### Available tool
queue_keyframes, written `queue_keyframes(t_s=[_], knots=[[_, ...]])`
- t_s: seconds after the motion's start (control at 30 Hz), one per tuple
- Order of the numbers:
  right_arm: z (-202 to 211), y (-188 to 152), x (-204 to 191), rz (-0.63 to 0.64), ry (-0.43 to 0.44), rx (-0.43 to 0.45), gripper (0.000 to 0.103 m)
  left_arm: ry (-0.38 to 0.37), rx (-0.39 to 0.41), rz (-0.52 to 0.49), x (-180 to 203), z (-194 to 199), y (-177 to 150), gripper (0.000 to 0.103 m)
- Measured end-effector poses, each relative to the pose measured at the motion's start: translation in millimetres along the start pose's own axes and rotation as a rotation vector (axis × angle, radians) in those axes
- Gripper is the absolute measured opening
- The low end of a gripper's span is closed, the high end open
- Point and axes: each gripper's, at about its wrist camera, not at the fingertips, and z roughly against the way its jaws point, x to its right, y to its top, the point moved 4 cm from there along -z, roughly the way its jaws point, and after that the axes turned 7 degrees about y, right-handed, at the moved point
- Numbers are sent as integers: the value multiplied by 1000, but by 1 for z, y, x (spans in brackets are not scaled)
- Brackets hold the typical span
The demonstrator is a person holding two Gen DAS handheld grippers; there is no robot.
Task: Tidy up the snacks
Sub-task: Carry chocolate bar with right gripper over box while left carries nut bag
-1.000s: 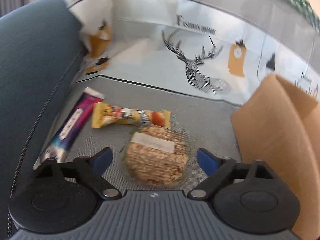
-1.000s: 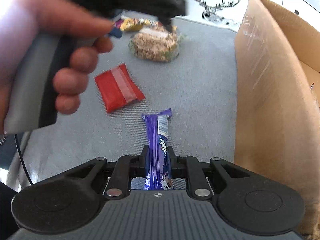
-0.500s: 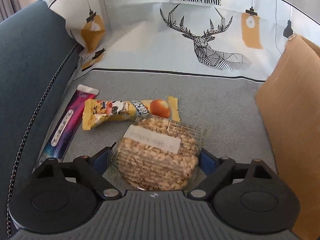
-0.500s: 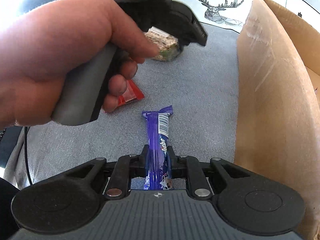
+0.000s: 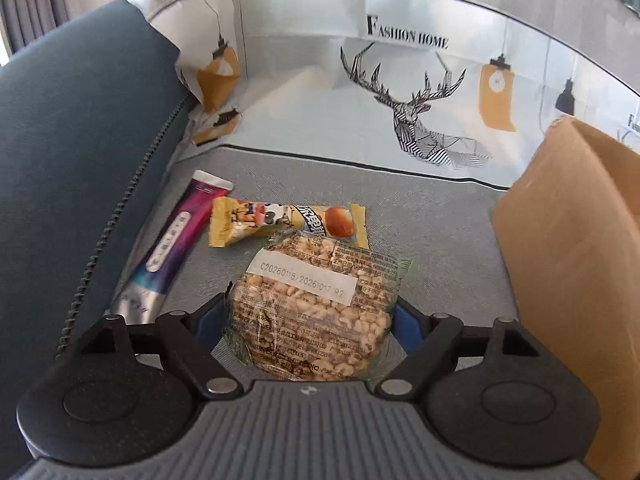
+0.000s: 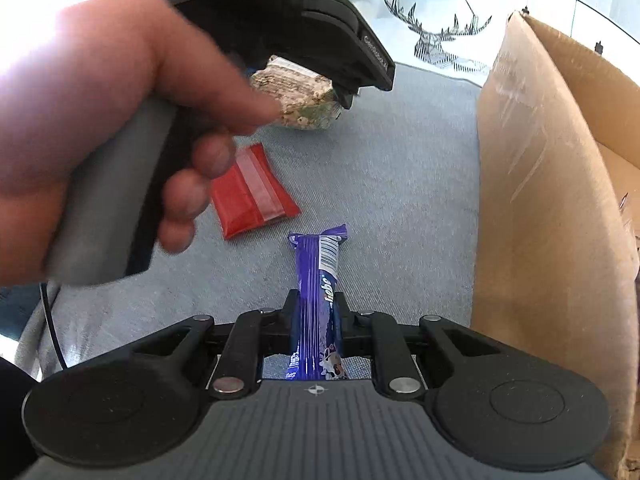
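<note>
Grey woven upholstery (image 5: pixel 432 220) forms the working surface, backed by a pale printed cloth (image 5: pixel 320 92) that carries a geometric stag, hanging lamps and the words "FASHION HOME". To the left rises a dark blue cushion (image 5: pixel 72 152) with corded piping, and a brown cardboard box (image 5: pixel 568 248) stands on the right, its flap raised. In the left wrist view the left gripper (image 5: pixel 310 320) has its blue-padded fingers pressed against both sides of a clear-wrapped puffed grain cake (image 5: pixel 312 312), whose white sticker reads "C20260118/20261017 R2" above fine print too small to read. Just beyond the cake lies a yellow snack packet (image 5: pixel 280 220) with cartoon art and characters I cannot make out, the cake's far edge overlapping it; beside that, along the cushion, lies a long magenta and purple sachet (image 5: pixel 172 248). From the right wrist view the left hand (image 6: pixel 92 128) is seen wrapped around the grey handle of its gripper, forefinger stretched forward, the tool tilted downward over the cake. The right gripper (image 6: pixel 316 312) is clamped on a purple chocolate bar (image 6: pixel 318 280) pointing straight ahead, showing a barcode and the letters "iebe". A red pouch (image 6: pixel 252 196) rests flat on the upholstery between bar and cake, apart from both.
</note>
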Motion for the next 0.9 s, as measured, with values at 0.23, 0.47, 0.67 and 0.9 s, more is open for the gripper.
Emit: queue_keyframes(t_s=[0.23,0.47,0.67,0.9], knots=[[25,5,-4,-1,19,82,16,-6,45,23,-17,49,-15,87],[57,8,-5,-2,27,192,16,-44,96,113,-29,104,-26,87],[99,12,6,18,14,337,16,-39,167,127,-29,135,-23,87],[156,25,40,31,27,505,16,-80,209,120,-8,145,-16,87]])
